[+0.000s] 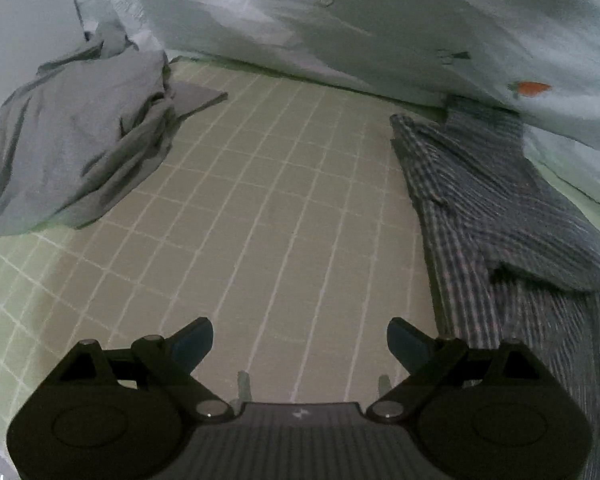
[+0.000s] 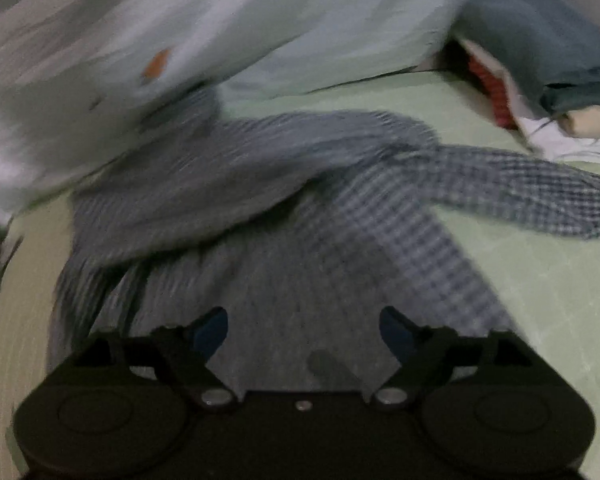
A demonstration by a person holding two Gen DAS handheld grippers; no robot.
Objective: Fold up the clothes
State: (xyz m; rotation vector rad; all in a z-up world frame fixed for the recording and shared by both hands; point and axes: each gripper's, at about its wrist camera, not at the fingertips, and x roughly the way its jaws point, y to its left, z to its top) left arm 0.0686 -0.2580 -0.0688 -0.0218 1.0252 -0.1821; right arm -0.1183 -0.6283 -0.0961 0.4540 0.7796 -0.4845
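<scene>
Two grippers, both with fingers spread wide and holding nothing.

Through the left wrist camera, my left gripper (image 1: 300,340) hangs over a bare stretch of the green grid mat (image 1: 260,200). The checked shirt (image 1: 500,208) lies off to the right of the fingers, a long strip running from near the gripper away toward the far side, so its long axis goes roughly along my line of sight. A crumpled grey garment (image 1: 80,136) sits well apart on the far left. A pale garment with an orange mark (image 1: 380,32) fills the far side, and its edge lies over the far end of the shirt.

Through the right wrist camera, which is blurred, my right gripper (image 2: 303,330) is right over the checked shirt (image 2: 284,240), with cloth showing between and behind the open fingers. I cannot tell whether the tips touch it. One sleeve (image 2: 520,192) trails out to the right across the mat (image 2: 560,300). The pale garment (image 2: 180,40) is at the far left, and a small pile of other clothes (image 2: 540,60) sits at the far right.

My judgement: the right hand is the nearer one, and the sleeve stretched to the right looks like the first thing to pinch and bring inward. The left would have to shift right to reach the shirt's near edge.
</scene>
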